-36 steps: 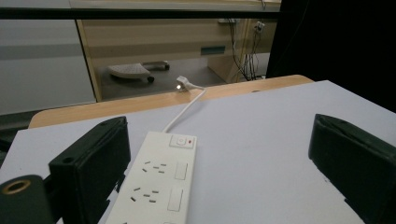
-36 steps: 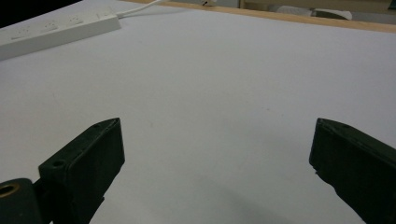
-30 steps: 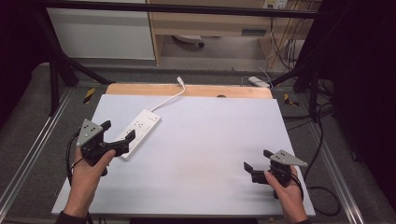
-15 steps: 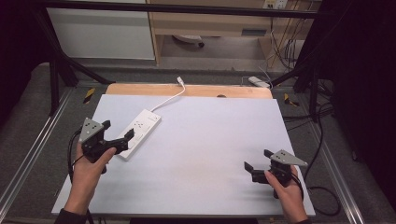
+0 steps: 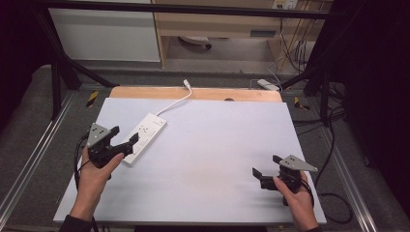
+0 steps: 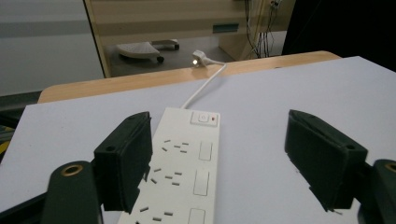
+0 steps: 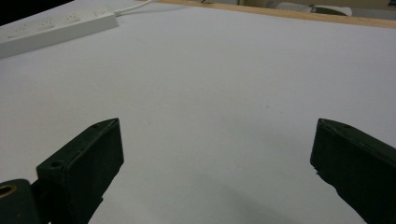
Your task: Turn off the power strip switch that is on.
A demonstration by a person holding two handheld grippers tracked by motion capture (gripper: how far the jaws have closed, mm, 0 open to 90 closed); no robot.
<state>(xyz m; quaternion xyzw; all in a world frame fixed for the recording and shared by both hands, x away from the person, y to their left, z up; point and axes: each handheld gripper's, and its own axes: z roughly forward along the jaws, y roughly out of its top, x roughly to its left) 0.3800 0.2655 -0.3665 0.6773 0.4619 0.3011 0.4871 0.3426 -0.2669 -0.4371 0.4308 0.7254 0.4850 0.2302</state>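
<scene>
Left gripper [image 5: 129, 141] jaws spread over white plastic power strip [image 5: 145, 137] — right gripper [image 5: 263, 175] spread too.
Strip is a flat, glossy bar on matte pale table [image 5: 212, 145], left side; right gripper over bare surface.

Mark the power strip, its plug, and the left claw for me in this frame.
power strip [image 6: 187, 163], left gripper view, on its white top face among the sockets.
plug [image 6: 199, 58], left gripper view, on the white plug body at the cord's far end.
left claw [image 5: 126, 137], high view, midway between its open jaw tips.
</scene>
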